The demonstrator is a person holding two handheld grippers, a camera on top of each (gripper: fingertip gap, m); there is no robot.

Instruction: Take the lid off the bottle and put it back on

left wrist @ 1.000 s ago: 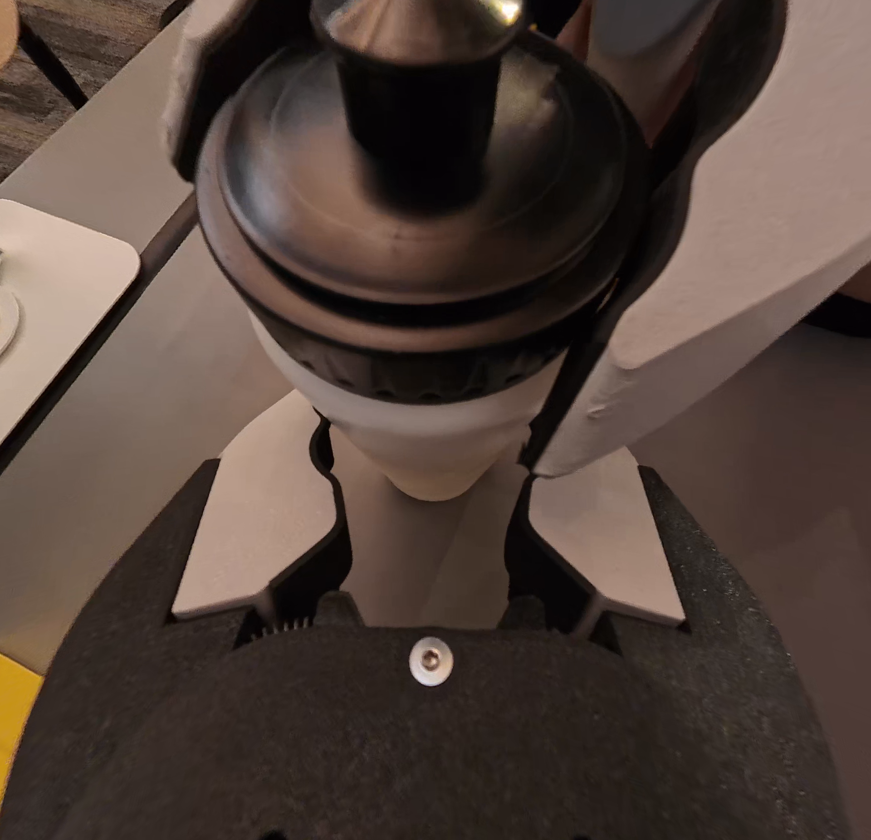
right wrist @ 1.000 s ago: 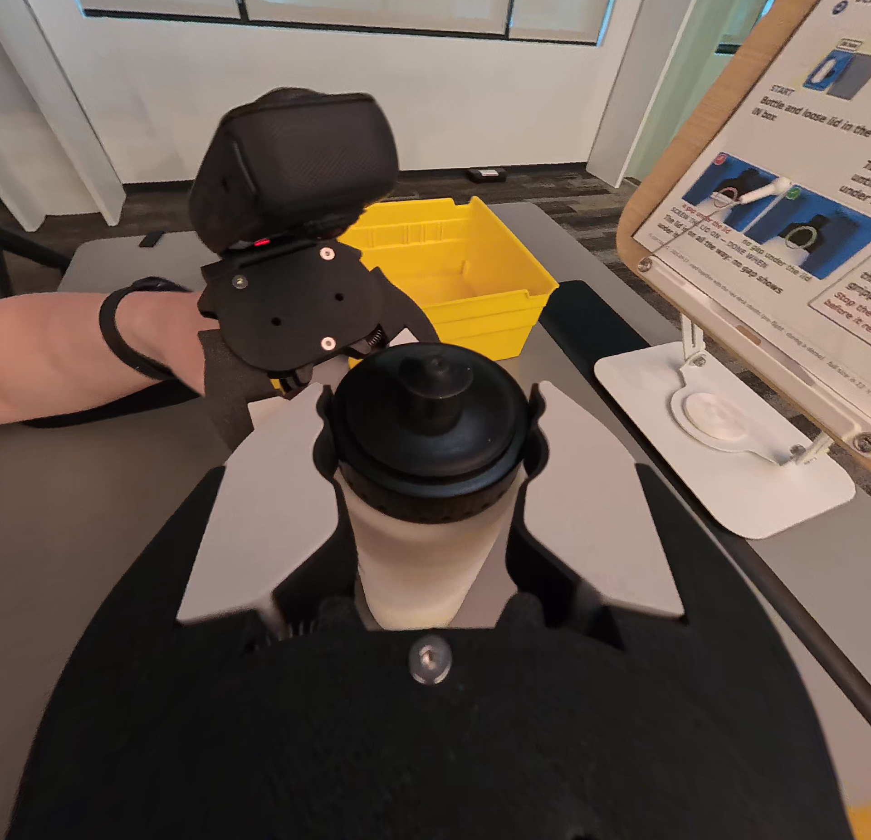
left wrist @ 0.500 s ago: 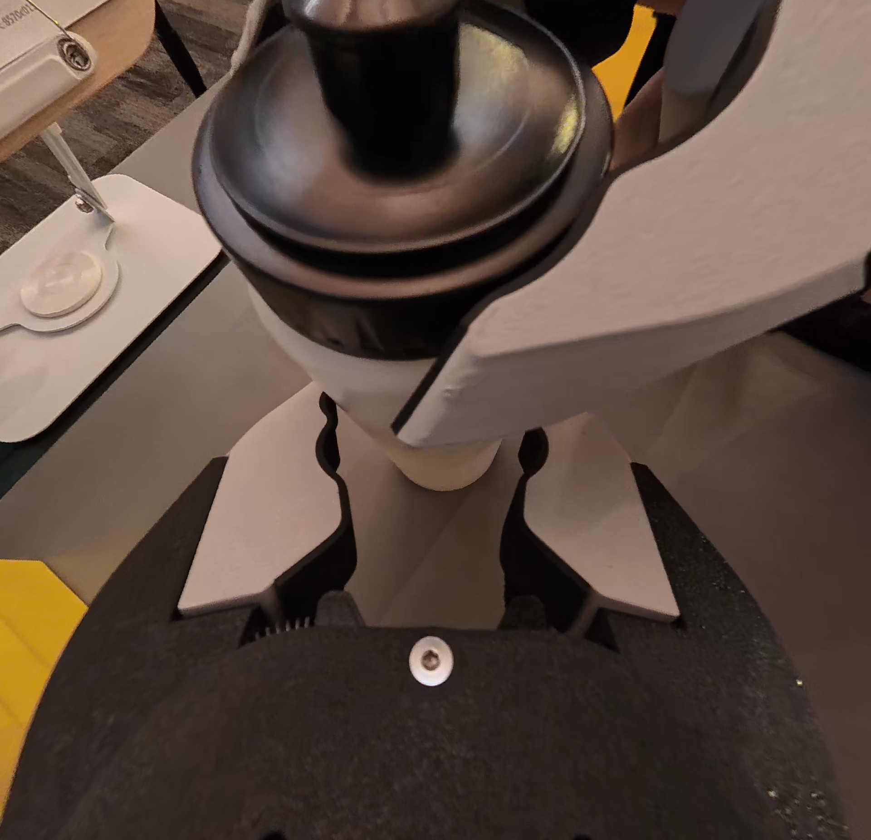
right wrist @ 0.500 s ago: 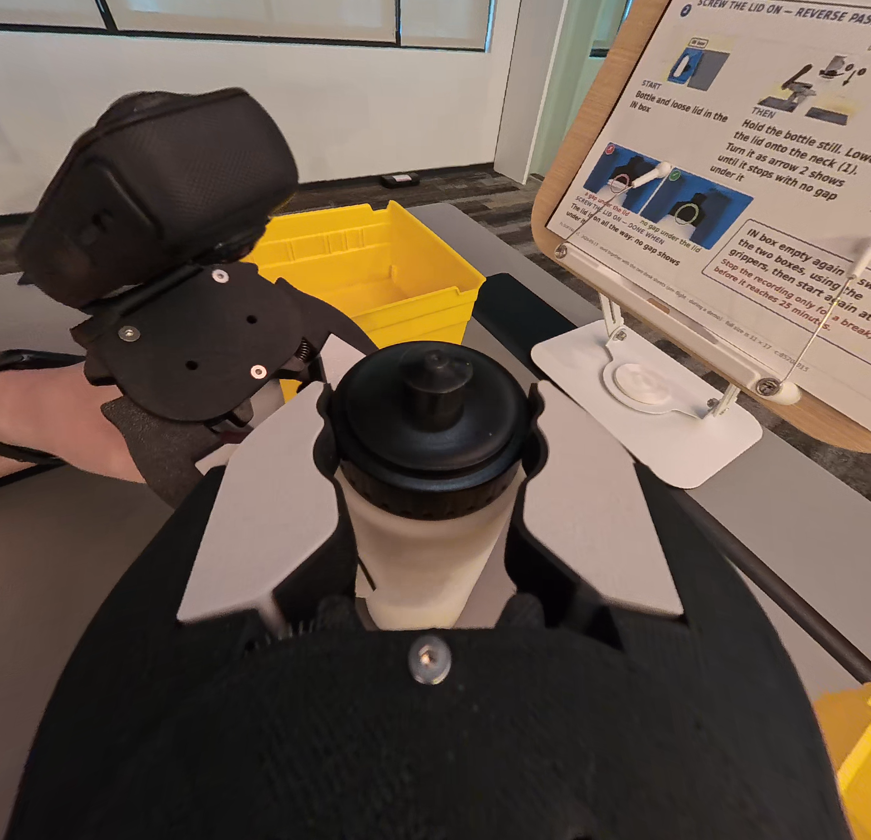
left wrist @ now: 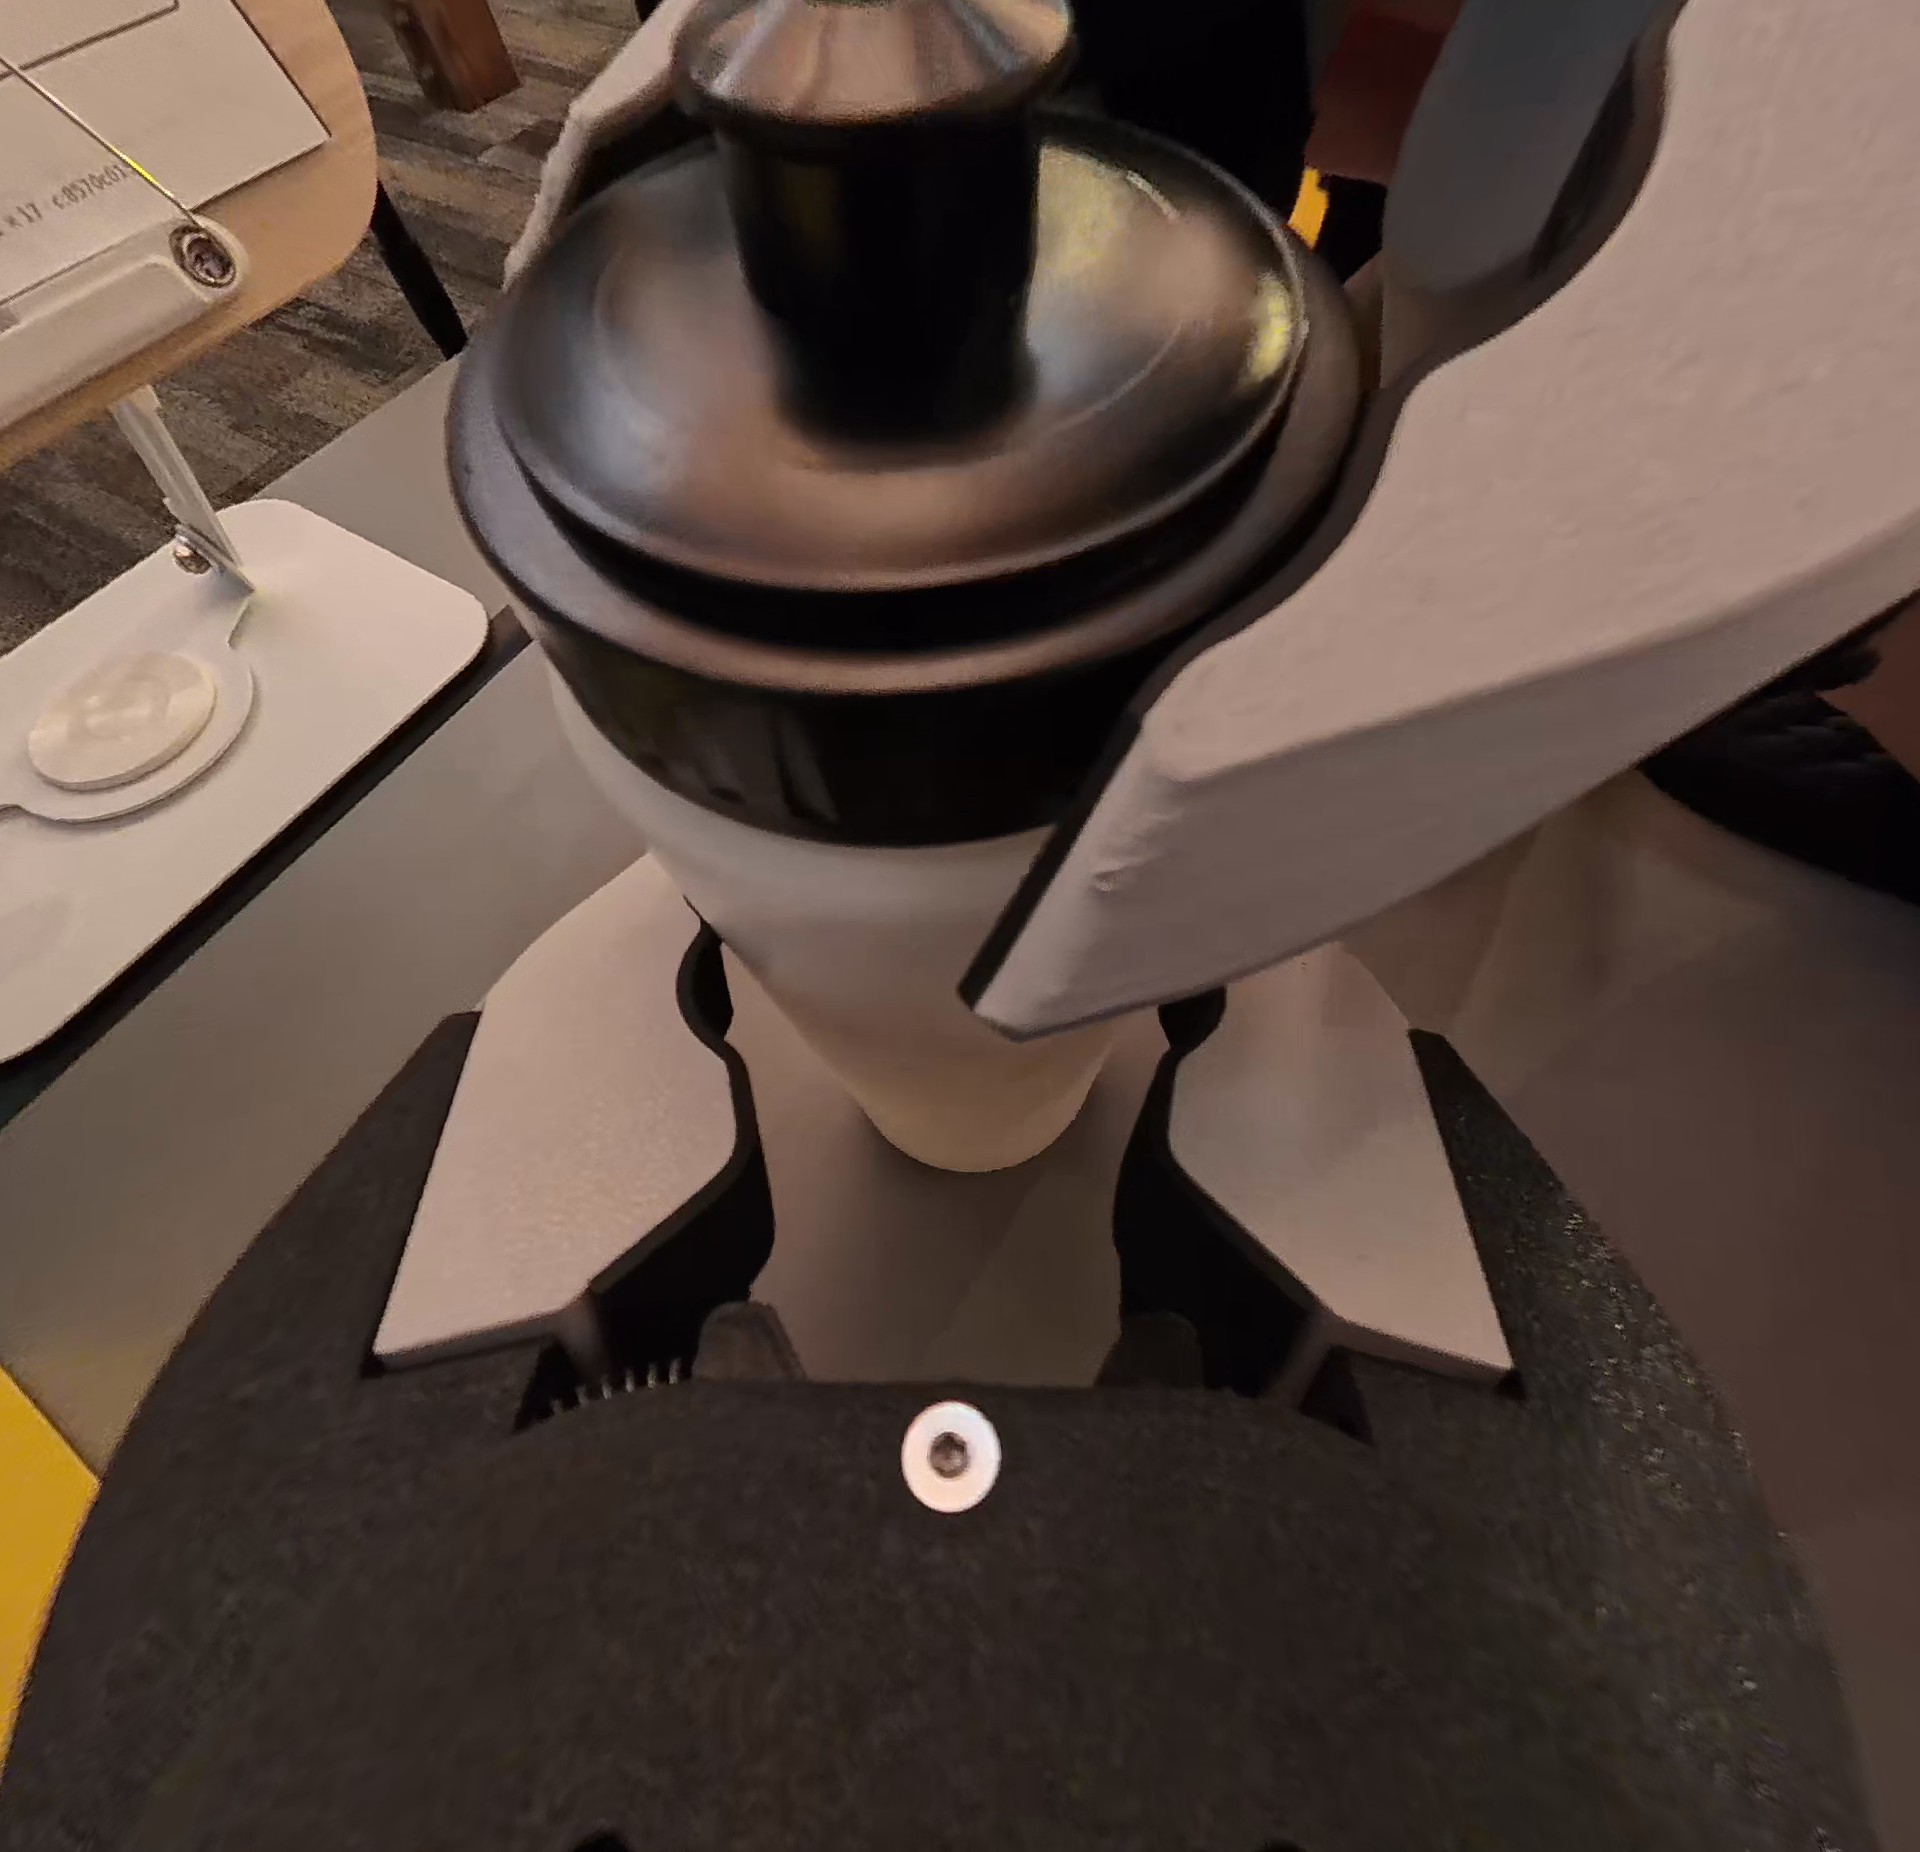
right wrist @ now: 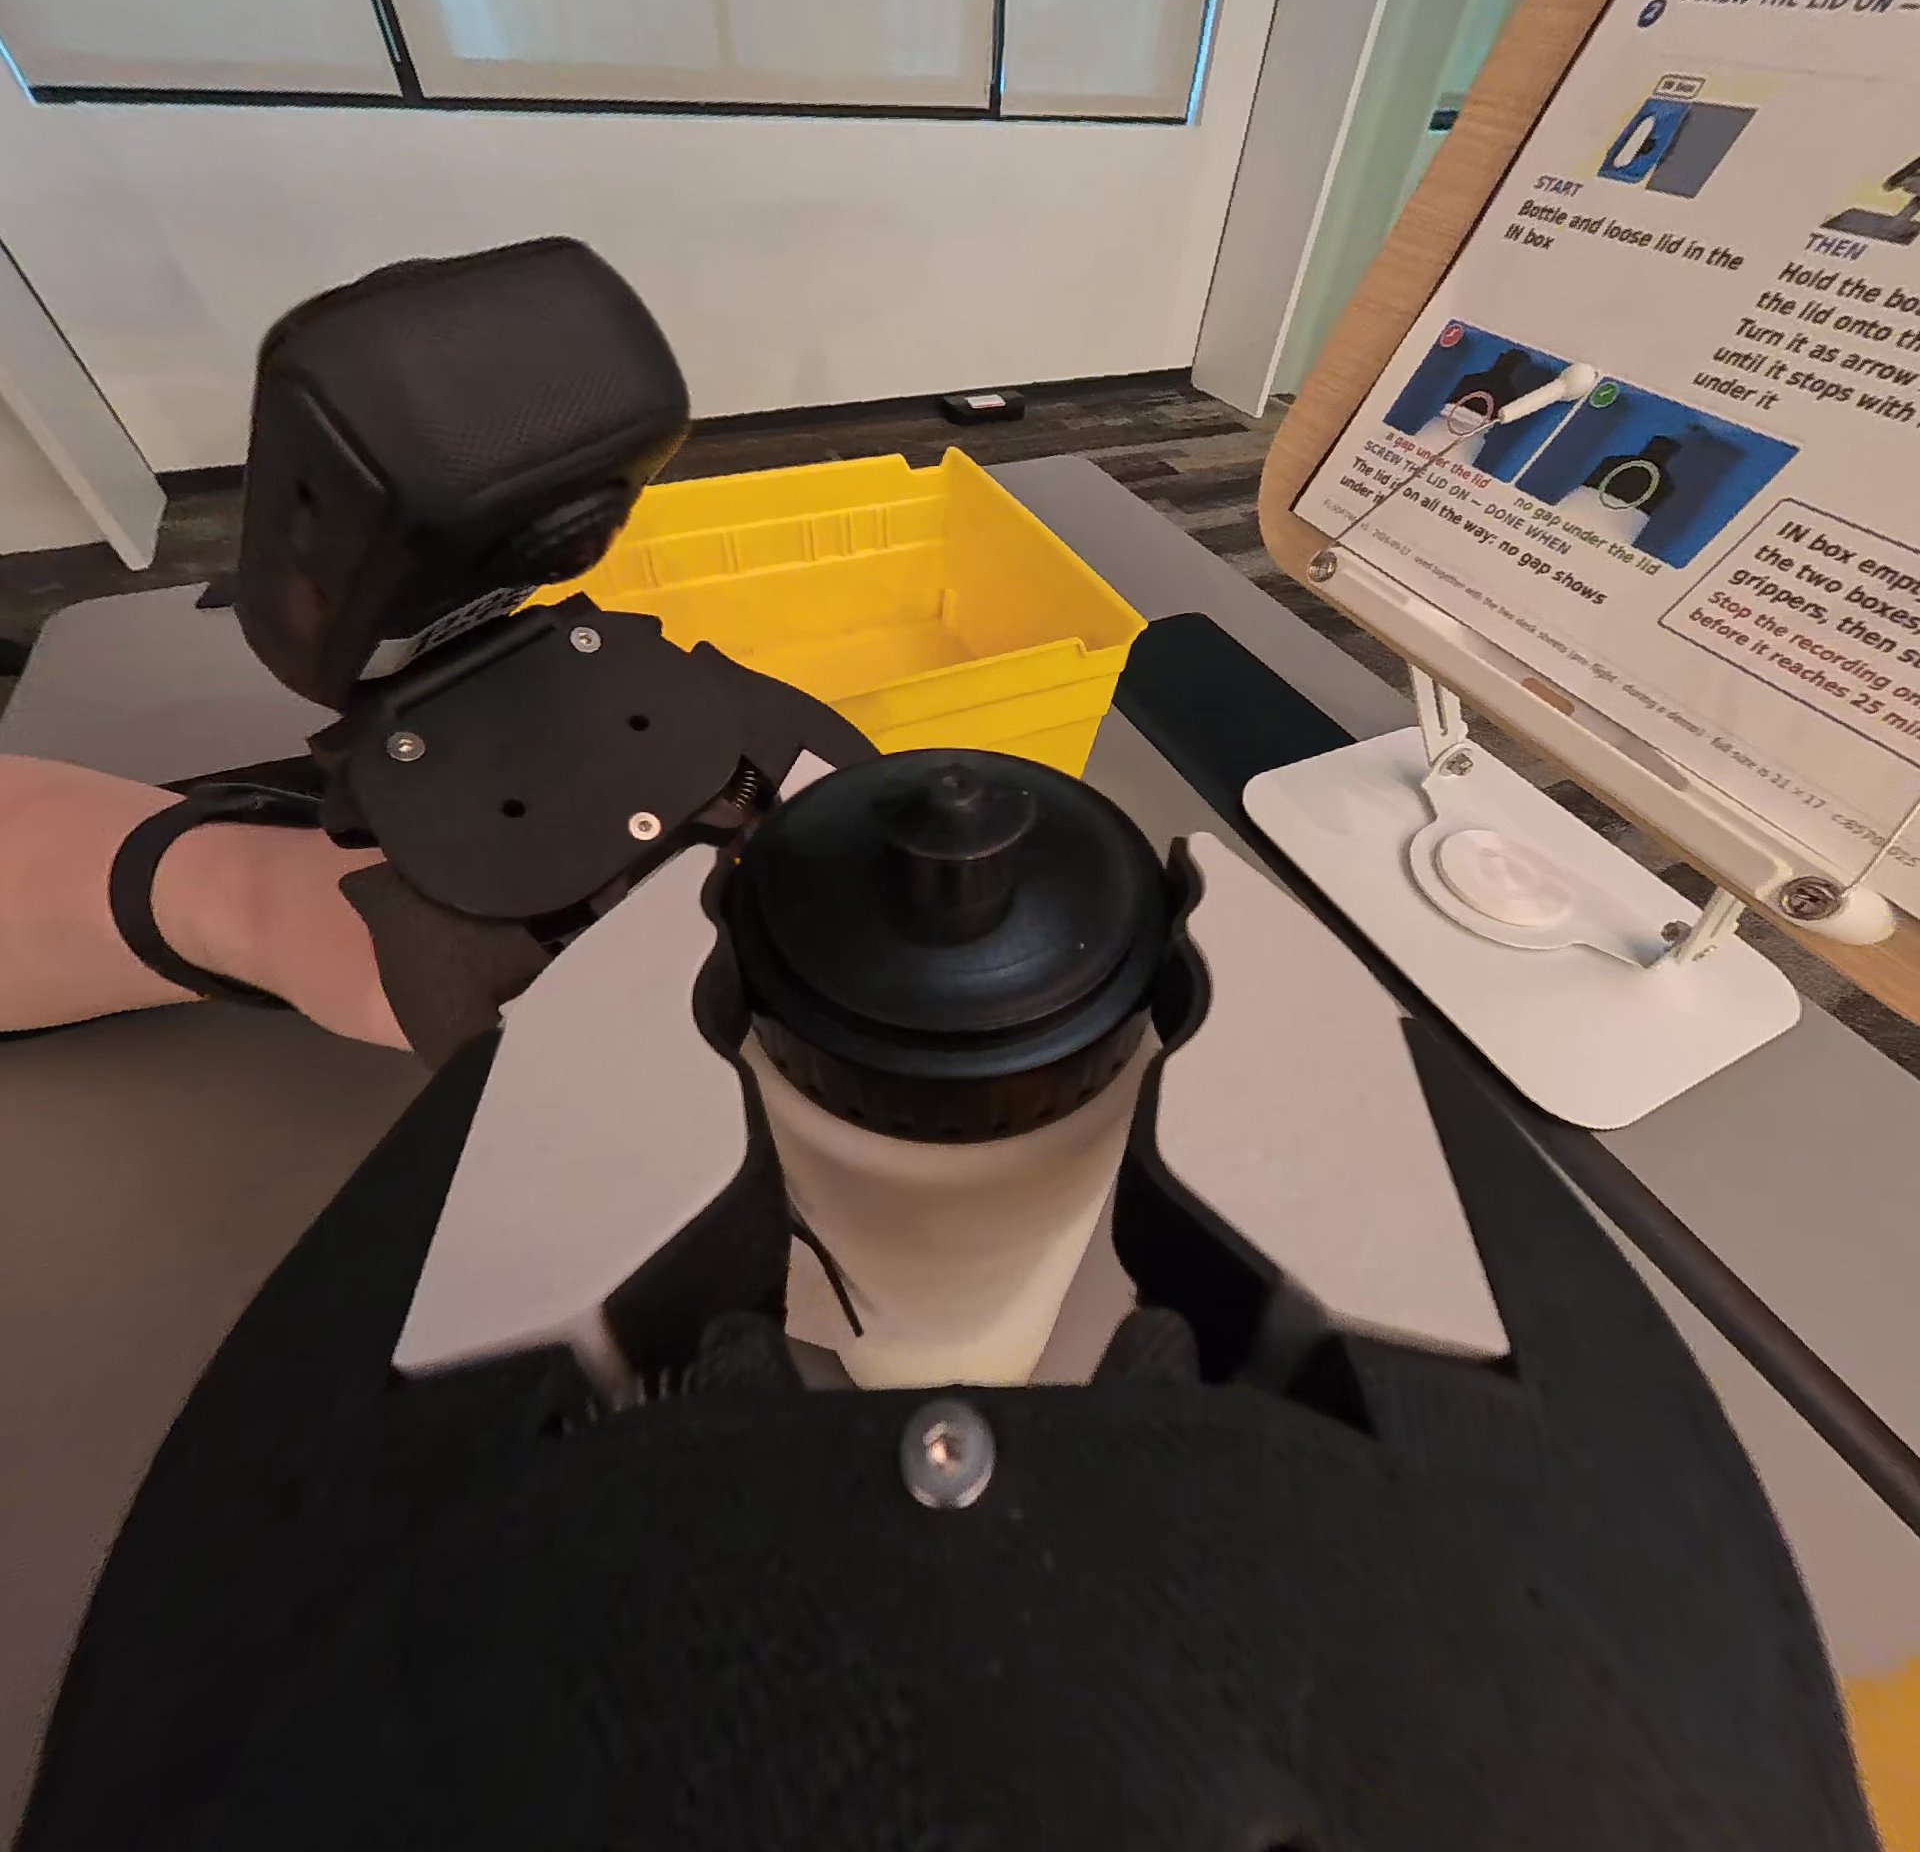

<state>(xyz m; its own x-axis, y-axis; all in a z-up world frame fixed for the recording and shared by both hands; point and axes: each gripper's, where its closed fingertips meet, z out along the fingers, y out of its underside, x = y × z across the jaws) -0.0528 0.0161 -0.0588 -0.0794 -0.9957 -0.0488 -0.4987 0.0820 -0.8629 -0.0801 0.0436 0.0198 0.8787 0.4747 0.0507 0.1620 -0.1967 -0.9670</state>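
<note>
Lid point(right wrist: 951, 955), round black plastic with a spout, is sitting on the white plastic bottle point(right wrist: 935, 1252) mid-worktop; right gripper point(right wrist: 951, 971) is clamping its rim, left gripper point(left wrist: 940, 1106) is closing around the bottle's body. Whether unscrewing has begun, I cannot tell.

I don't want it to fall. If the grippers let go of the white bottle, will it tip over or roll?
Probably tippy: the bottle is tall and narrow, with a wide black lid on top. On its side it would likely roll, being round. The matte plastic doesn't look very slippery, and the right gripper is clamped on the lid.
</note>
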